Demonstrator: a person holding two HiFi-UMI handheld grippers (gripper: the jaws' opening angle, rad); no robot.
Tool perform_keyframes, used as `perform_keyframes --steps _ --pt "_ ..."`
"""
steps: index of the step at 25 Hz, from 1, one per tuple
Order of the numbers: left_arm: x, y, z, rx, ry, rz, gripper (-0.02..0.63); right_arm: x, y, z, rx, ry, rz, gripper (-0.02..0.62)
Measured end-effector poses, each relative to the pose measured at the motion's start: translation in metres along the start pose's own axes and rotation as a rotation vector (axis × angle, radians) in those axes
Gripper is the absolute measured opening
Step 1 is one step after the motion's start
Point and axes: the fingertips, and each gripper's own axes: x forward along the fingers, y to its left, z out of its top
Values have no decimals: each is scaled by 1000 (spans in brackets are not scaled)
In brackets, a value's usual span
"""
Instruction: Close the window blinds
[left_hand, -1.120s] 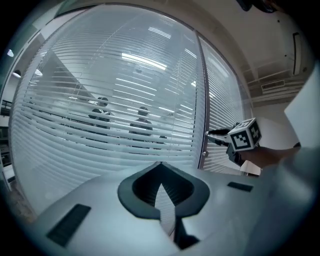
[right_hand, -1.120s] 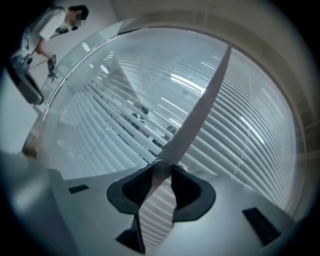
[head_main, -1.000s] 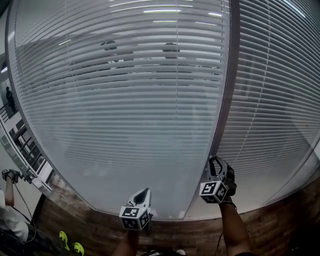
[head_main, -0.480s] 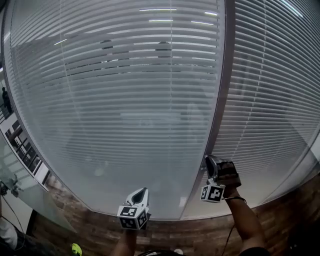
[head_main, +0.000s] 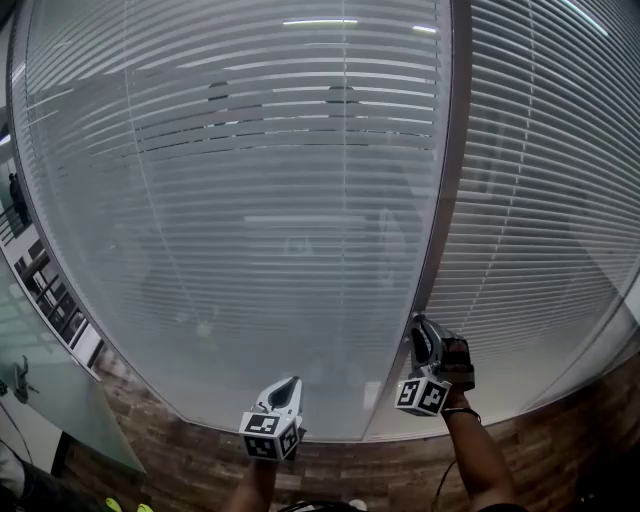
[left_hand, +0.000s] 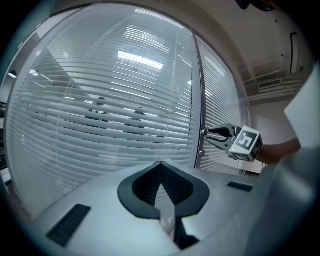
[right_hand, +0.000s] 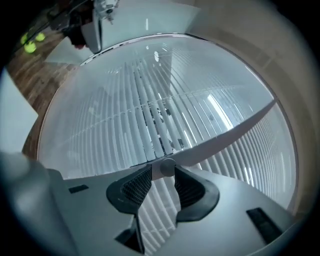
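The left gripper (head_main: 288, 385) waits low, its jaws shut with nothing in them. The right gripper (head_main: 420, 326) has its jaws pinched on the little round knob (right_hand: 166, 166) on the post (head_main: 445, 180), right between the tips. Past the jaws, the blinds (head_main: 250, 200) look partly shut, and dim shapes show through the slats. I think more turning is needed.

My right gripper view tilted sideways, close on the knob (right_hand: 167, 167), left gripper view level from the knob's left, head view behind it, higher, all sharing the blinds (head_main: 250, 200).
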Motion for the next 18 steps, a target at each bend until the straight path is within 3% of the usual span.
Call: perform_keyframes --steps 12,14,18 --pt "4 -7 5 -7 -15 -13 0 12 -14 -8 1014 -24 58 160" --pt "6 -9 5 -7 -13 -19 0 13 -14 -10 1102 -17 49 161" --pt "9 -15 5 3 -15 -36 0 18 -13 -8 1157 -10 33 161"
